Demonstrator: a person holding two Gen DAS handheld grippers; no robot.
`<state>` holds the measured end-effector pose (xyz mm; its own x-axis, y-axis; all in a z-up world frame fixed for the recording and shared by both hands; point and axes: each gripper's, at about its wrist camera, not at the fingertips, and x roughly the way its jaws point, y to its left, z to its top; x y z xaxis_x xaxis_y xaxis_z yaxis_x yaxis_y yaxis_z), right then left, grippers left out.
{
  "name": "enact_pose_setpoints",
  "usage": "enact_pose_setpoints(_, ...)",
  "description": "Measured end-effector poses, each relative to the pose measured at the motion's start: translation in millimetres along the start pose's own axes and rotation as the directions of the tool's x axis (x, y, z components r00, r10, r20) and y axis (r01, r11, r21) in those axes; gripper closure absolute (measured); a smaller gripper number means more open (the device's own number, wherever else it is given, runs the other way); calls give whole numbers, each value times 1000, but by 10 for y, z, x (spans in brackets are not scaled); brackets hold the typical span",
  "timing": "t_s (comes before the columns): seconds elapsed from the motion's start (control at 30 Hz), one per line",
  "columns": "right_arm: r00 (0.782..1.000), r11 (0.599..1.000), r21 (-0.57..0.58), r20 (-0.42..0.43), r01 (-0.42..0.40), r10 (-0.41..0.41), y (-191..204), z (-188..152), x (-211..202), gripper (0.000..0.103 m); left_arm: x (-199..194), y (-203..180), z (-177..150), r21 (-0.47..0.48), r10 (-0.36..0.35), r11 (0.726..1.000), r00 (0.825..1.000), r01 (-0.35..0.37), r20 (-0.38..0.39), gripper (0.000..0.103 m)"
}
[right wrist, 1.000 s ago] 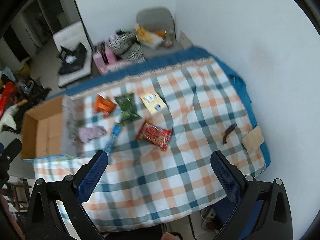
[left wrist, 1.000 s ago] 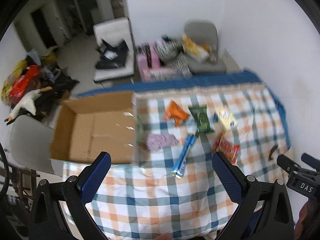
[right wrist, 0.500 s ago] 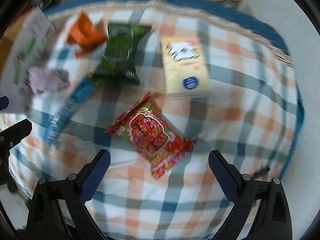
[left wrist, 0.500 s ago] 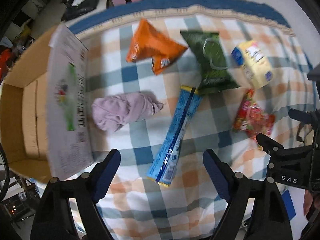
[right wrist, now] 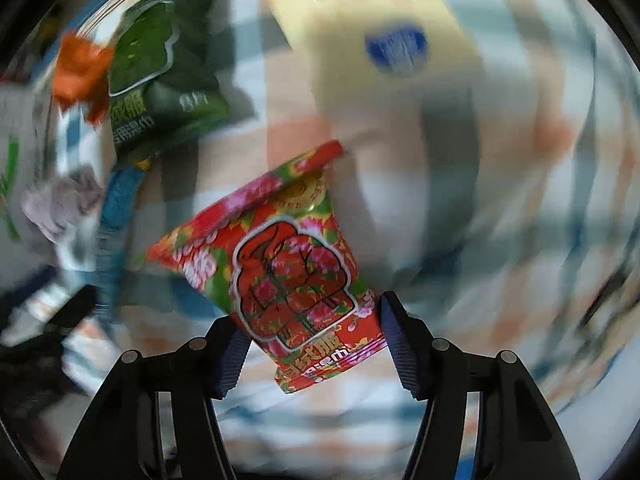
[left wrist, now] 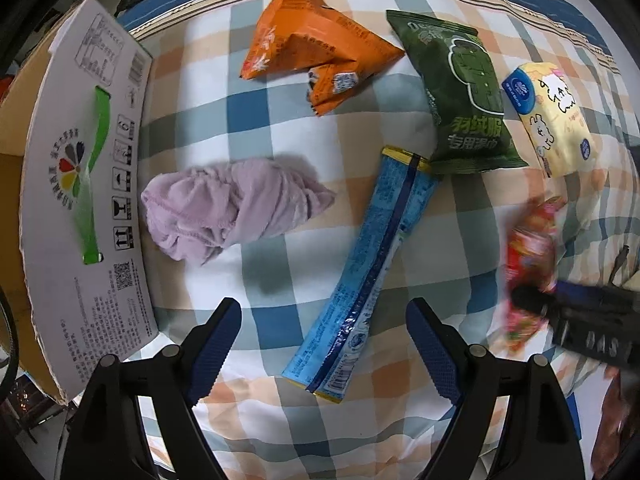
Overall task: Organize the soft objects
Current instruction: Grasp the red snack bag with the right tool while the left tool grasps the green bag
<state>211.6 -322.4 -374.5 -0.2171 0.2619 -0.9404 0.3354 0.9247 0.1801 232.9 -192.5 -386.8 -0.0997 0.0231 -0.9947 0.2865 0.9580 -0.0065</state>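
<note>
Red flowered packet (right wrist: 296,276) looks light, soft and crinkly, with slick film likely to slide under a weak pinch; best taken across the padded middle or lower body rather than by the thin sealed edge, which would probably fold. Already gripped so: right claw (right wrist: 308,344) narrowed onto the packet's lower end, a blue pad at each side, packet tilted up and apparently lifted off the checked blanket (right wrist: 520,128), though blur hides how far. Seen from the left wrist as a red smear (left wrist: 528,256) at the right edge, with the dark claw body across it. Left claw (left wrist: 324,344) wide and holding nothing, poised low over the blanket, pointing between the lilac cloth (left wrist: 232,208) and the long blue packet (left wrist: 372,268). Cloth limp and bunched, easiest taken by pinching deep into the bundle. Blue packet thin and floppy, better gripped mid-length. Orange packet (left wrist: 312,52), green packet (left wrist: 464,96) and yellow tissue pack (left wrist: 552,120) lying farther back, cardboard box (left wrist: 80,200) at the left beside the cloth.
</note>
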Motion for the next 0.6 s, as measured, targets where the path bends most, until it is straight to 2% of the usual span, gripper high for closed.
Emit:
enact_pose_setpoints(0.07,999,999,-32,33,17,-16,36,-46,-29,39,-36,-11,50,-4,-2,1000,1000,2,4,19)
enact_pose_setpoints(0.17,991,994,-52,98,92,-87,58,-80,-20,29,-146,-3,136,-26,-7,1000,1000,7,19,19)
enact_pose_setpoints(0.27,988,989,-64,86,131,-125,79,-29,144,29,-252,-23,222,-33,-7,999,1000,8,19,19)
enact_pose_setpoints(0.3,987,987,-67,73,147,-142,87,-4,218,31,-264,-35,261,-33,-9,999,1000,9,16,19)
enact_pose_setpoints(0.33,987,987,-60,66,148,-144,72,22,278,43,-277,-55,330,-33,-8,999,1000,9,15,19)
enact_pose_setpoints(0.43,989,992,5,86,125,-124,-20,116,299,51,-503,-49,506,-43,-37,998,999,38,14,19)
enact_pose_setpoints(0.6,985,989,121,141,83,-100,-346,65,160,52,-640,-244,923,-70,-119,990,993,119,8,19)
